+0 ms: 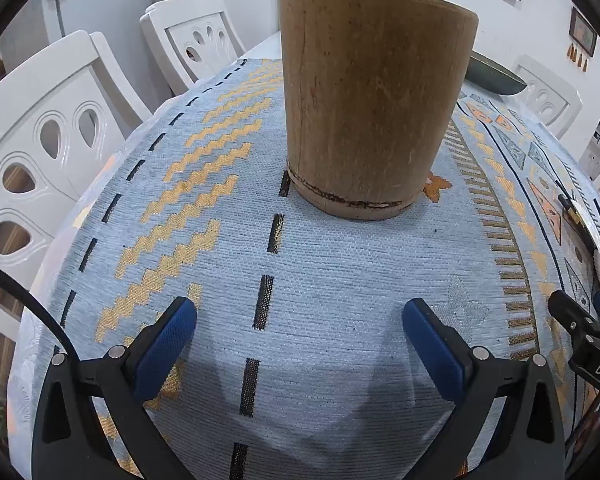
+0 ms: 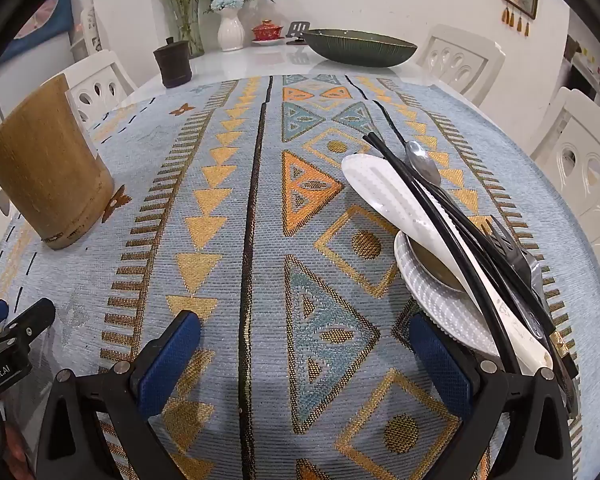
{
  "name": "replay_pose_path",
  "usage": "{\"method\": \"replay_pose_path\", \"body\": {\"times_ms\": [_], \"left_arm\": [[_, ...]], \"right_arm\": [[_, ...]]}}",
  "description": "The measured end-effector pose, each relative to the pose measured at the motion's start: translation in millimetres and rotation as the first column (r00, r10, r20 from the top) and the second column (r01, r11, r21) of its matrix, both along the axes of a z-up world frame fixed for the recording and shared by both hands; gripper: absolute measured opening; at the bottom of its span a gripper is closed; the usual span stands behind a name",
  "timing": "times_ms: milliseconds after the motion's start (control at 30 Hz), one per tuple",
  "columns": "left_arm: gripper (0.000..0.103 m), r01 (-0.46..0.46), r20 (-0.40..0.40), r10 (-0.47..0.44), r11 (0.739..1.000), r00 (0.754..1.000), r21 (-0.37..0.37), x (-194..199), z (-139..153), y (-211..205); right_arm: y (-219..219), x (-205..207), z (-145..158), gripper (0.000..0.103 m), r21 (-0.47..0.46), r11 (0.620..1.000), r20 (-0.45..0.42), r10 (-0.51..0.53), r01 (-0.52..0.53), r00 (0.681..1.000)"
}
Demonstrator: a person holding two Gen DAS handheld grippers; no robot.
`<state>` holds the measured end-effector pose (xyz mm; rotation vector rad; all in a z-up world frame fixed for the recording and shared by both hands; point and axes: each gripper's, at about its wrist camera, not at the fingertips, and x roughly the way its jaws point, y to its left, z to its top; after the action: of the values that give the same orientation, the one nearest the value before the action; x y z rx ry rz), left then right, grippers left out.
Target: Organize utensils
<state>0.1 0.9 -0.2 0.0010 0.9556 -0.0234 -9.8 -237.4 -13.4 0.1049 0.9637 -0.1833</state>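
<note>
Utensils [image 2: 472, 240] lie heaped at the near right of the patterned tablecloth [image 2: 228, 264], where we count black chopsticks [image 2: 432, 200], a white rice paddle [image 2: 384, 188], a metal spoon [image 2: 422, 162] and a black fork [image 2: 504, 240], all crossed over a small white ribbed dish [image 2: 432, 300]. Well apart on the left stands the bamboo holder [image 1: 376, 100], upright, its inside hidden from both cameras. We hold the right gripper [image 2: 304, 356] low over the cloth just beside the dish, its blue pads spread wide with nothing between them; the left gripper [image 1: 300, 340] faces the holder from the near side, equally wide and empty. No piece has yet been lifted, so by our reading the sorting is only starting. To do the first pick well, we would take whichever piece lies on top, seemingly the chopsticks, and close on the shafts near their middle so that they stay level, lifting slowly because the pile is tangled and the dish could tip. The left gripper could steady the holder while each handle drops in. Beyond, a dark bowl [image 2: 360, 48] and a flower vase [image 2: 230, 28] sit at the far end, with white chairs [image 1: 40, 152] around the table.
</note>
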Motion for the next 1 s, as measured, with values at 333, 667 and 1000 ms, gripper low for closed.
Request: {"method": "replay_pose_path", "body": {"times_ms": [333,667,1000], "left_arm": [[0.103,0.001,-0.01,-0.001,1.0,1.0,0.0,-1,4,4],[0.103,0.001,0.001,-0.001,1.0,1.0,0.005,-3,-1,0],[0.103,0.004,0.0,-0.004,1.0,1.0,-0.001,-3,1,-1]], "right_arm": [[-1,-2,0,0.103,0.03,0.999,-0.002,0.034,-0.034,0.999],[-7,-13,5,0.103,0.133,0.989,0.028,0.066,-0.069,0.997],[-1,-13,1,0.103,0.036,0.993,-0.035,0.111,-0.109,0.993]]}}
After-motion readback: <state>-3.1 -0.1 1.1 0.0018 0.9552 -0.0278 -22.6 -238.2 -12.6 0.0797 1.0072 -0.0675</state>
